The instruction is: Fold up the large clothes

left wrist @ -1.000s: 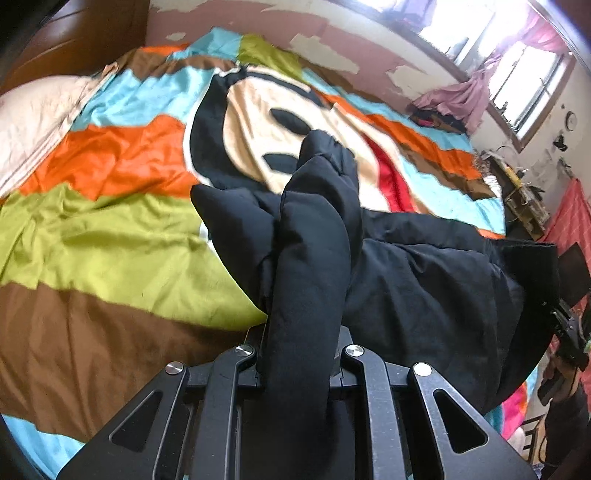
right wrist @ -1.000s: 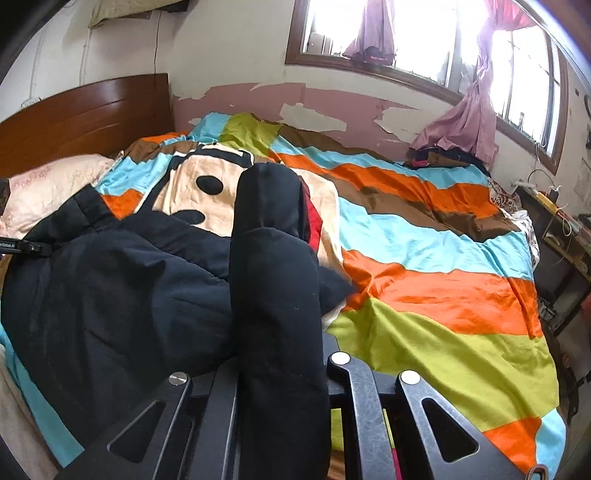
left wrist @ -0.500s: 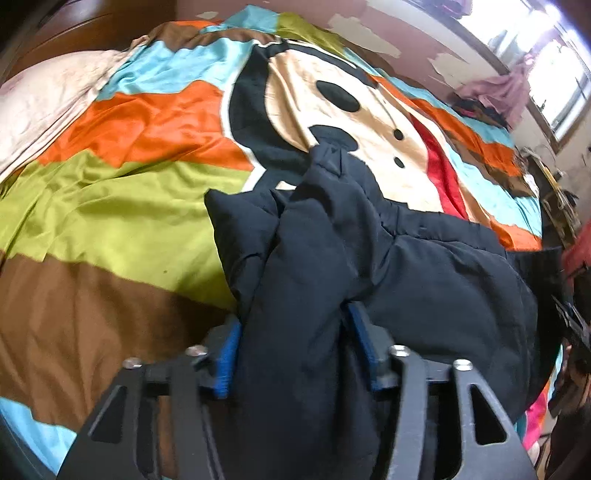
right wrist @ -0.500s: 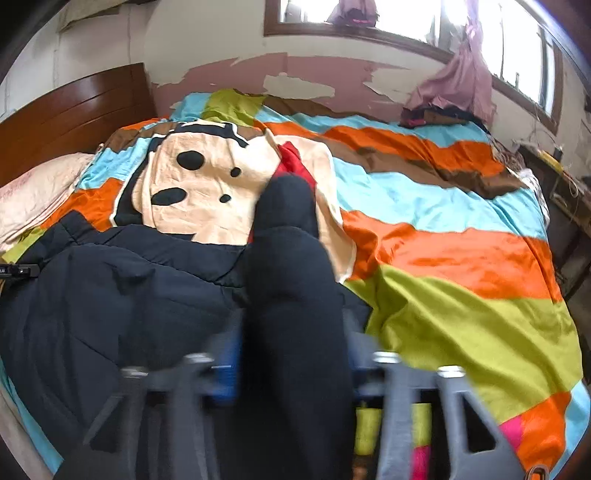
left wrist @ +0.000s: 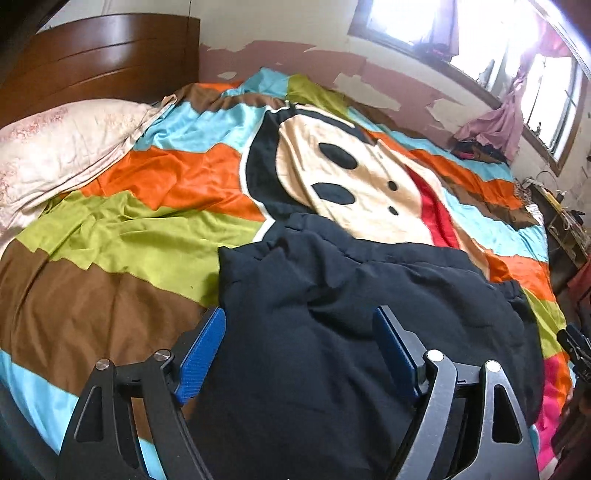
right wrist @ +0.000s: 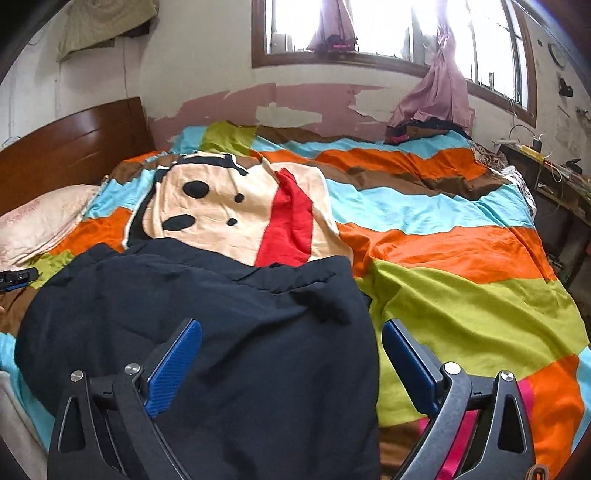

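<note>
Lying in a thick, puffy heap, the large black padded garment [left wrist: 354, 306] spreads across the near side of the striped satin bedspread with a cartoon face [left wrist: 147, 229], directly ahead of and beneath both tongs. Its far edge, a rumpled double layer with a seam line showing, sits forward of the fingertips; its bulk runs back under them toward the cameras.

The left gripper [left wrist: 299, 350] has just been opening and now stands wide, blue pads clear of the cloth that still fills the gap between them. The right gripper [right wrist: 291, 358] has likewise just been opening, fully spread, with the garment's right border lying between its jaws, untouched by the right-hand pad.

Risk, as I judge it: the padding is springy, so the released fold could puff up and slide open, or a pad could snag the loose cloth if the tongs pull back low. The glossy spread under it would help it slip.

Farther out, left of the left tongs, a pale pink pillow [left wrist: 62, 147] rests against the brown wooden headboard [left wrist: 99, 59]; ahead, beyond the spread, a bright window [right wrist: 388, 29].
</note>
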`<state>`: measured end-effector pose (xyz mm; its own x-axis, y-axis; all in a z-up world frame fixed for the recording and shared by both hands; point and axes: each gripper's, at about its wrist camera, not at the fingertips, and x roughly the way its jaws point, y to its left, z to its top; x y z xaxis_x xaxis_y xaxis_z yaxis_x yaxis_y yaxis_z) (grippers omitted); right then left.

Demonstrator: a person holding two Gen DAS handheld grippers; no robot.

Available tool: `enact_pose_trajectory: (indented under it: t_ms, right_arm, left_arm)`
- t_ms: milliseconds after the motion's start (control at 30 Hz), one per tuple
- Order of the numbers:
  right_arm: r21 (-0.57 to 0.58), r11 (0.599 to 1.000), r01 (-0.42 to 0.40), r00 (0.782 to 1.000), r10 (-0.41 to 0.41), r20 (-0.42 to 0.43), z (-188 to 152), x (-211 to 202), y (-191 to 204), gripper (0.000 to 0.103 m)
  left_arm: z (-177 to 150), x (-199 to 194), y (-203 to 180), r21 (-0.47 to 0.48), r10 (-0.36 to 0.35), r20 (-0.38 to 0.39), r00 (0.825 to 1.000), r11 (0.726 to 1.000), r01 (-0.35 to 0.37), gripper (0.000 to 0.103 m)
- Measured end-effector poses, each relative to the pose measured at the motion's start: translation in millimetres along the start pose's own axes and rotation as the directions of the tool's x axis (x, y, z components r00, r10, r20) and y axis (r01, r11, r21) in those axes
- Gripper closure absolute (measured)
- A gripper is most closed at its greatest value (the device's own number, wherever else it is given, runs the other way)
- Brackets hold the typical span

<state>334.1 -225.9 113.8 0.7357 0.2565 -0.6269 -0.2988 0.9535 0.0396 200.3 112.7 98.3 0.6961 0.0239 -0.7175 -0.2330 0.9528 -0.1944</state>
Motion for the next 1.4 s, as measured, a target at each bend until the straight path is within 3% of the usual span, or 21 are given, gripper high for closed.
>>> enact_pose_trajectory:
  t_ms: [200,333,400,500,833,1100,1400]
  right_arm:
    - [0.003,1.0,-0.009,0.998,0.009,0.064,-12,-31,10,0.004]
    - [0.013,1.0,-0.023,0.99,0.021,0.137,-21,-57,17,0.0]
    - [0.018,0.999,-0.032,0.986,0.028,0.165,-25,-69,21,0.0]
    - [0.034,0.998,-0.047,0.979,0.039,0.202,-31,-84,27,0.0]
    - [0.035,0.998,-0.054,0.959,0.042,0.281,-50,-125,53,0.0]
    - [-0.012,0.999,-0.051,0.943,0.052,0.33,-69,-146,83,0.0]
    - [0.005,0.997,-0.079,0.937,0.073,0.341,-90,-161,104,0.0]
  left_arm:
    - [-17,-23,-23,0.044,0.002,0.064,0.998,0.999,-0.005,0.026]
    - [-30,-36,-34,0.039,-0.046,0.086,0.995,0.998,0.043,0.025]
    - [-36,-45,-39,0.037,-0.069,0.109,0.992,0.997,0.066,0.019]
    - [-46,-66,-47,0.04,-0.078,0.198,0.977,0.997,0.071,0.01]
    - [-71,-108,-53,0.106,-0.087,0.341,0.936,0.993,0.054,0.008]
    - [-93,-118,-45,0.095,-0.111,0.34,0.934,0.992,0.083,0.008]
    - [-120,-132,-42,0.129,-0.078,0.354,0.932,0.991,0.033,0.008]
